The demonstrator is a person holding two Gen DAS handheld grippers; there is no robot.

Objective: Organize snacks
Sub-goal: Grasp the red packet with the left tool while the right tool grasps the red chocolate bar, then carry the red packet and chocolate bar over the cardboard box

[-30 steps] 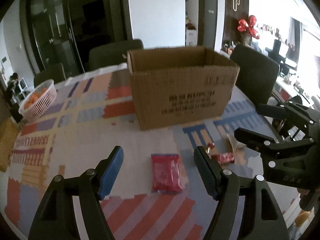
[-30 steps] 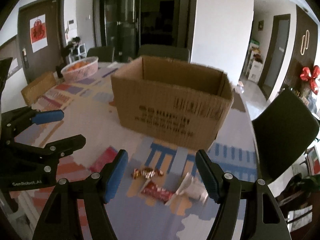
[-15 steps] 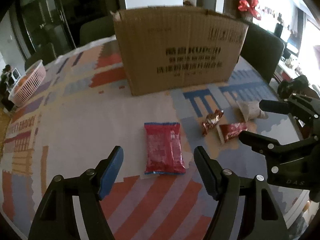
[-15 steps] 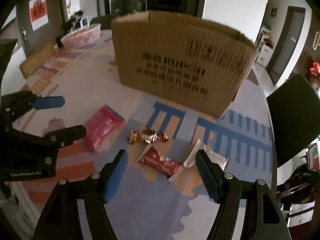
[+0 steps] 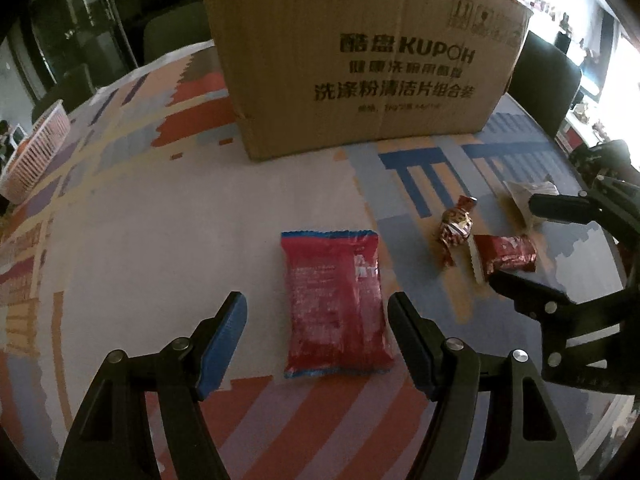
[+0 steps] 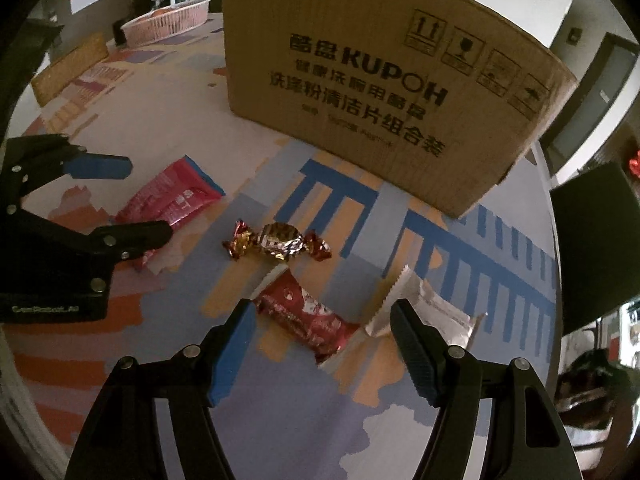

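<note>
While both hand-held tools have sunk toward the table (image 5: 140,240) over the last second, the scene has tightened from a wide room view to a close look at the patterned tablecloth and the snacks on it; the cardboard box (image 5: 360,60), open at the top and printed with dark lettering, stands at the far side and now fills the upper part of both views, so its inside can no longer be seen; a pink basket (image 6: 168,26) sits well apart at the far left edge; a dark chair (image 5: 544,80) stands behind the box on the right.

The large red packet (image 5: 334,304) lies flat, near the camera, directly between the fingers of the left gripper (image 5: 316,332), which stand wide apart and touch nothing; to its right lie three smaller snacks close together; the small red bar (image 6: 308,320) lies between the wide, empty fingers of the right gripper (image 6: 322,340); the white wrapper (image 6: 424,308) lies just beside the bar, at the right finger; the foil-wrapped candy (image 6: 278,242) lies a little farther off, toward the box.

Nothing has been picked up yet; the descent seems to line each gripper up over its own snack, so the likely next step is closing on the packet and the bar, then carrying them to the box.
</note>
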